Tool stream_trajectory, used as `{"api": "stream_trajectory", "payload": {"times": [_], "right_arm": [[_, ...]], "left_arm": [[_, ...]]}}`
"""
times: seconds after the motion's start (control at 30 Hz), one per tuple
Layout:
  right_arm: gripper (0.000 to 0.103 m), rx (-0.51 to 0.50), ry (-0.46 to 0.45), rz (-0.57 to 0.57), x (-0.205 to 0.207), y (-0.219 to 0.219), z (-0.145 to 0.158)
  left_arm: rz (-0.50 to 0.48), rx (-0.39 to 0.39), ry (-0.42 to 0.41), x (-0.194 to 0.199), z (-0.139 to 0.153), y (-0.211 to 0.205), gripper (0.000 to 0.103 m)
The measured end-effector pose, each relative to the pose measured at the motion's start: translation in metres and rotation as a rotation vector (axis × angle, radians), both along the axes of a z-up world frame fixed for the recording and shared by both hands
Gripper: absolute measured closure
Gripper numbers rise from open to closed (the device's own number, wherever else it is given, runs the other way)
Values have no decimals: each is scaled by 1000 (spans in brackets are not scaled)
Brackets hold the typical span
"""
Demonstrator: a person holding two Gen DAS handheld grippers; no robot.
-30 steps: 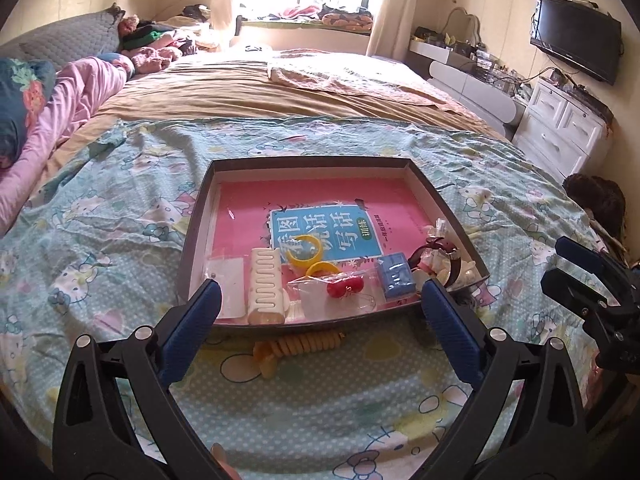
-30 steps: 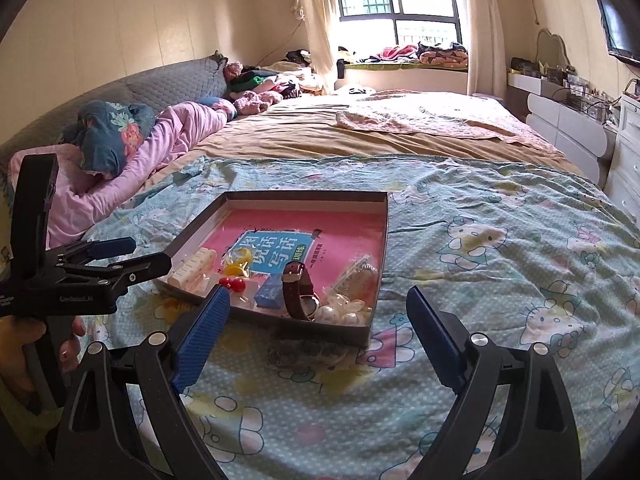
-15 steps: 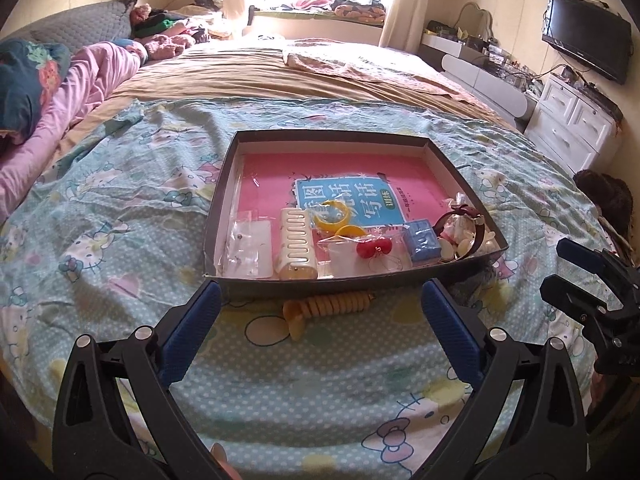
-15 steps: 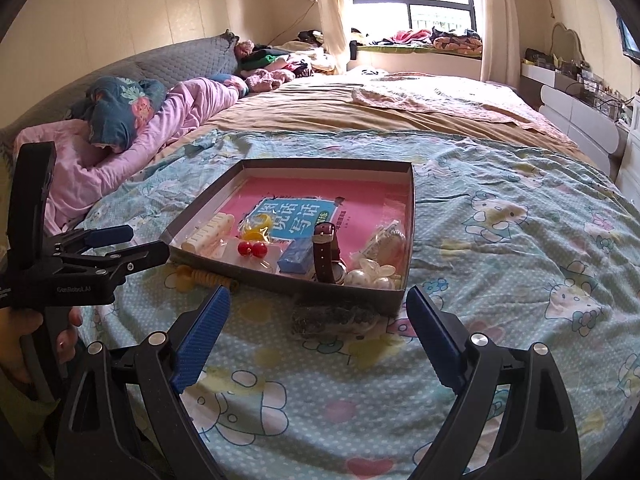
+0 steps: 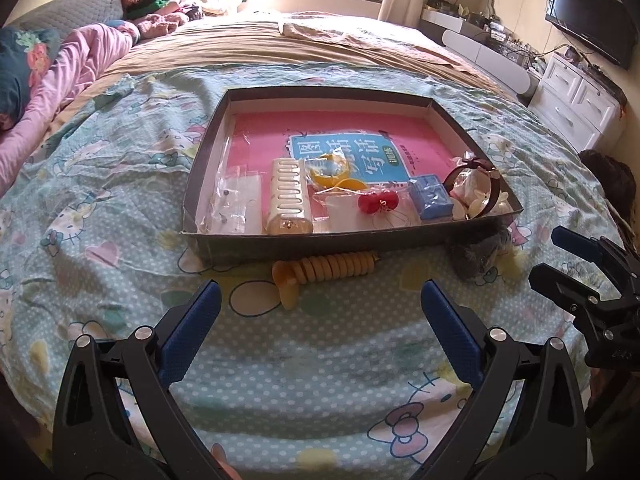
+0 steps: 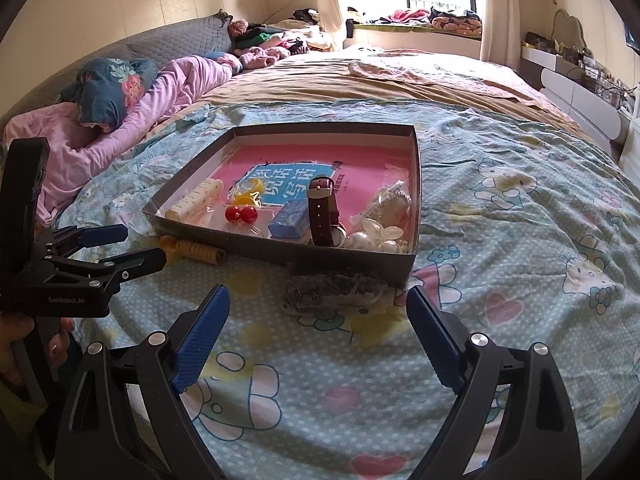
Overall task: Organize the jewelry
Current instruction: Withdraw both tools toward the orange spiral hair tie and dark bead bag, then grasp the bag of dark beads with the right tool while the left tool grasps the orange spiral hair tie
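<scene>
A dark shallow tray lies on the bedspread and holds a cream comb clip, yellow bangles, red cherry earrings, a blue box, a brown-strap watch and pearl pieces. An orange spiral hair tie and a dark bagged chain lie on the bed in front of the tray. My left gripper is open above the spiral tie. My right gripper is open above the chain bag.
The tray rests on a Hello Kitty bedspread. Pink bedding and pillows lie at the left. White drawers and a wall TV stand at the right. A pink book lines the tray.
Both grippers have moved closer to the tray and lower toward the bed. The spiral tie and chain bag now sit just ahead of the open fingers. Nothing was picked up.
</scene>
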State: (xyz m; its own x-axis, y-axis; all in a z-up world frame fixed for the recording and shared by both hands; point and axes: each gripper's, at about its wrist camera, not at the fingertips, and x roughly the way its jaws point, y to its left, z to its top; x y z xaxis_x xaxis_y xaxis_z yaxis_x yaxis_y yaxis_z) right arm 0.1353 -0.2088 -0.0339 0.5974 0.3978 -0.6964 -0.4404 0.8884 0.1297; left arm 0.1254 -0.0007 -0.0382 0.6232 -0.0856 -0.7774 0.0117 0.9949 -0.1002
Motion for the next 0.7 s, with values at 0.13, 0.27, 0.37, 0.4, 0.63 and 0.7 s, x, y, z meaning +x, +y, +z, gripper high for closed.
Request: {"api": "stream_trajectory", "payload": {"times": [0.13, 0.27, 0.37, 0.4, 0.63, 0.7], "right_arm": [[14, -2, 46, -9, 9, 1, -15], [14, -1, 92, -16, 20, 5, -31], [14, -9, 107, -26, 27, 9, -39], [14, -11, 111, -29, 29, 10, -41], [16, -21, 107, -50, 33, 20, -49], [26, -23, 106, -56, 35, 21, -50]], "left_arm": [[1, -7, 29, 4, -9, 0, 10], [9, -19, 52, 7, -16, 3, 10], [17, -29, 61, 11, -19, 6, 10], [20, -32, 65, 13, -20, 6, 10], [33, -75, 103, 26, -31, 6, 10], [40, -75, 111, 29, -34, 5, 10]]}}
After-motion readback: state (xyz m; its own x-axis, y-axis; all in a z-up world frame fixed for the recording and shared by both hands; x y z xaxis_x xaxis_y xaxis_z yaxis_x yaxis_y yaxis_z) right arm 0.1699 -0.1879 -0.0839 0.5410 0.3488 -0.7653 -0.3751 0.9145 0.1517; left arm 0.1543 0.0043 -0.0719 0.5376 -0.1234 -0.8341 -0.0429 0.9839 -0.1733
